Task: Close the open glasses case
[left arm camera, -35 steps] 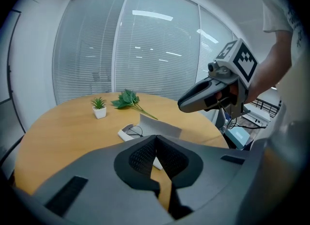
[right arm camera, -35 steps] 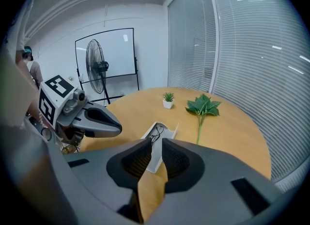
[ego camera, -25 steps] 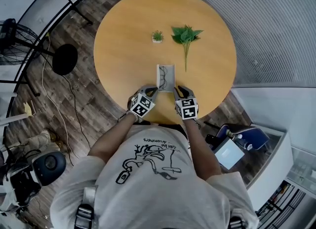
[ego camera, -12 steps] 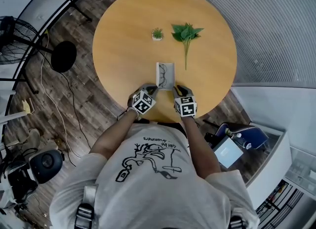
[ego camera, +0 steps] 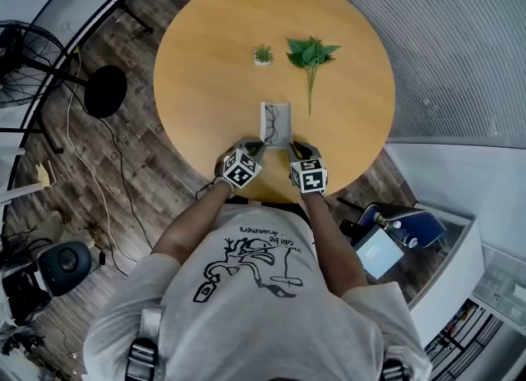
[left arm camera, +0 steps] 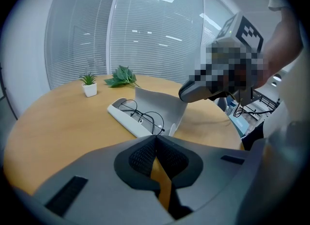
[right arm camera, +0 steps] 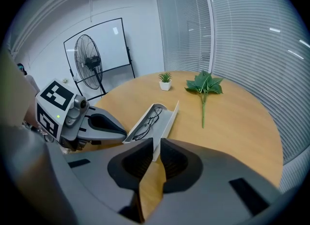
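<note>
**A:** While little has shifted over the last second, both tools have crept forward a touch. The left gripper (ego camera: 256,148) and right gripper (ego camera: 297,149) now sit at the near end of the glasses case (ego camera: 276,125), one at each near corner.

**B:** And the jaws?

**A:** On the left they're pressed together at the tips with nothing between them. On the right they stand slightly apart, and the near edge of the upright lid (right arm camera: 167,120) lines up with that slot. I can't tell whether it's touching.

**B:** So the case itself hasn't changed?

**A:** No. It lies close to the near edge of the bench (ego camera: 205,84), pointing away from the person. It's wide open, with the glasses (left arm camera: 140,115) resting in the tray and the lid standing on its right side. I'd judge this as the approach finishing, with the closing not yet begun; the lid has to fold leftward over the tray.

**B:** Anything beyond it?

**A:** A small potted plant (ego camera: 262,56) and a leafy sprig (ego camera: 311,57) lie farther on, toward the bench's far edge and well apart from the case.
</note>
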Demonstrator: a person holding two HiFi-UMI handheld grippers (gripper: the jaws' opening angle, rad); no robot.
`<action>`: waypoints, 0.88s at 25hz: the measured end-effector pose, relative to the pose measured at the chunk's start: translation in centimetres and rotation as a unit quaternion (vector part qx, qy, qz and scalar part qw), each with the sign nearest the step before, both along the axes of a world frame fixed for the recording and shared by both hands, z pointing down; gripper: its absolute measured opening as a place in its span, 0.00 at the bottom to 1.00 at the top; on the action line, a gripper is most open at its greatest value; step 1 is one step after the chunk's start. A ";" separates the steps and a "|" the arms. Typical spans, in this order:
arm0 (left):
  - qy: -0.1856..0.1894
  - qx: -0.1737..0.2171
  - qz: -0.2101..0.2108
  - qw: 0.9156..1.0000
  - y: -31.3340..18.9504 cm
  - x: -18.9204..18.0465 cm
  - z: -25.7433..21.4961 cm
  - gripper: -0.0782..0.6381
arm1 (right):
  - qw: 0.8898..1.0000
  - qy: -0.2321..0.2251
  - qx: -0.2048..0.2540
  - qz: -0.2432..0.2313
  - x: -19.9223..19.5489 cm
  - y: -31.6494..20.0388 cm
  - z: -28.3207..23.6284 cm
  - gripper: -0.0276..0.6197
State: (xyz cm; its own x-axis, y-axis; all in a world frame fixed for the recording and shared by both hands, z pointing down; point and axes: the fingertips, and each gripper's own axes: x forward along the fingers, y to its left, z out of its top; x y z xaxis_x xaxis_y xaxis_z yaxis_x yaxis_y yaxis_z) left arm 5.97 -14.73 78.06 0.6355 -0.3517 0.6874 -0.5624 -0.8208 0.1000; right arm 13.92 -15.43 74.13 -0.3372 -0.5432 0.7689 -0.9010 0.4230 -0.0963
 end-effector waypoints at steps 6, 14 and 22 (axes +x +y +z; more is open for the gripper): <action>-0.010 0.001 0.008 1.000 0.0 0.2 0.1 0.14 | 1.000 -0.007 -0.002 -0.003 -0.4 0.2 0.2 0.12; -0.017 0.002 0.004 1.000 0.2 0.2 0.4 0.14 | 1.000 -0.014 0.001 -0.007 -1.1 0.4 0.3 0.11; -0.012 -0.005 -0.001 1.000 0.1 0.3 0.2 0.14 | 1.000 -0.018 -0.003 -0.014 -1.8 0.6 0.4 0.12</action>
State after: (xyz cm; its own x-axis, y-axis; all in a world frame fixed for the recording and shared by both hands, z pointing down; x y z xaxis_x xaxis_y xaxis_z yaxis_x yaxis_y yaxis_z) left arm 6.23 -14.60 78.26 0.6184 -0.3456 0.7059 -0.5667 -0.8183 0.0958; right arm 12.13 -14.82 74.51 -0.3803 -0.5280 0.7594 -0.8843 0.4481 -0.1312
